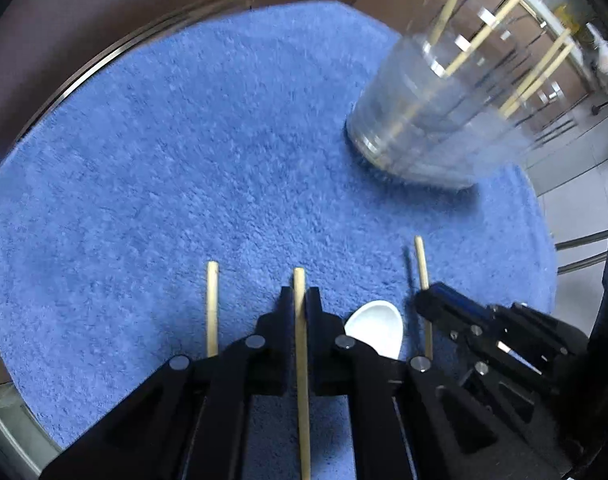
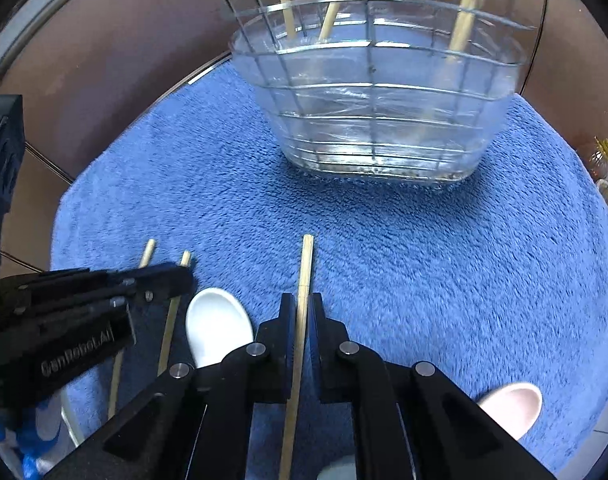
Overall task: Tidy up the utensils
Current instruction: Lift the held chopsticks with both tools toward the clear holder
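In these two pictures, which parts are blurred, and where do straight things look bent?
Left wrist view: the clear plastic utensil holder with a wire grid is smeared by motion blur, while the blue fluffy round mat stays fairly sharp. Right wrist view: the holder is sharper, though the fisheye lens curves its grid wires and the mat's edge.

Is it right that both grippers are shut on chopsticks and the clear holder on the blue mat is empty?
Not quite. The left gripper and right gripper are each shut on a chopstick, but the clear holder on the blue mat is not empty: the right wrist view shows several chopsticks standing in it.
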A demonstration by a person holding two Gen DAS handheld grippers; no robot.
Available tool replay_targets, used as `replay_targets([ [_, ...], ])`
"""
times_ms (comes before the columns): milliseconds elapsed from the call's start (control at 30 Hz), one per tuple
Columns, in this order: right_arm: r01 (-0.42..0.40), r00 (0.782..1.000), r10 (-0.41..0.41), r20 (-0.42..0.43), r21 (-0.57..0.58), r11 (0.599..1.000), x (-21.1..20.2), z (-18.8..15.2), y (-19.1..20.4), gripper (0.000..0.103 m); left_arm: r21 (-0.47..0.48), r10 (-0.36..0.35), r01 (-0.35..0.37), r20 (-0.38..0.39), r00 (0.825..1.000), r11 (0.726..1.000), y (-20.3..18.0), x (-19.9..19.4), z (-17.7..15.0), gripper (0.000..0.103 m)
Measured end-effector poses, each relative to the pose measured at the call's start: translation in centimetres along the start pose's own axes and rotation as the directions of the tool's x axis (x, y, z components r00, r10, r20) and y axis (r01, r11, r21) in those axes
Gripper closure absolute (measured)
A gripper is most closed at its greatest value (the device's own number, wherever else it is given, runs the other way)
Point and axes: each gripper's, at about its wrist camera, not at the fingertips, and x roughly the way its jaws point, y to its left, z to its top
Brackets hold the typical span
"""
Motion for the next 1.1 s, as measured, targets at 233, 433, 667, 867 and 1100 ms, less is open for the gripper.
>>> replay_targets([
  [233, -0.054, 0.992, 0.054, 0.111, -0.004, 0.999, -3.9, -2.0, -0.6, 0.097, 0.039, -0.040, 0.034, 0.169, 0.985, 0.999, 0.7, -4.8, -1.8, 0.098],
  [433, -0.066, 0.980, 0.066, 0.187, -0.006, 0.998, -7.4, -3.8, -0.6, 0.097, 0.077, -0.040, 0.020, 0.266, 0.963, 0.997, 0.7, -8.3, -3.8, 0.098],
  [667, -0.063, 0.960, 0.065, 0.271, -0.018, 0.998, -10.8, -5.7, 0.7, 0.097, 0.091, -0.055, 0.026, 0.332, 0.942, 0.996, 0.6, -11.8, -5.5, 0.098],
  [867, -0.053, 0.941, 0.062, 0.331, -0.037, 0.998, -13.9, -7.9, 1.9, 0.097, 0.108, -0.060, 0.020, 0.388, 0.920, 0.994, -0.5, -14.6, -8.2, 0.098],
  [1100, -0.042, 0.923, 0.058, 0.381, -0.052, 0.998, -16.6, -10.3, 3.0, 0.097, 0.116, -0.070, 0.020, 0.441, 0.895, 0.993, -1.2, -17.0, -10.5, 0.098],
])
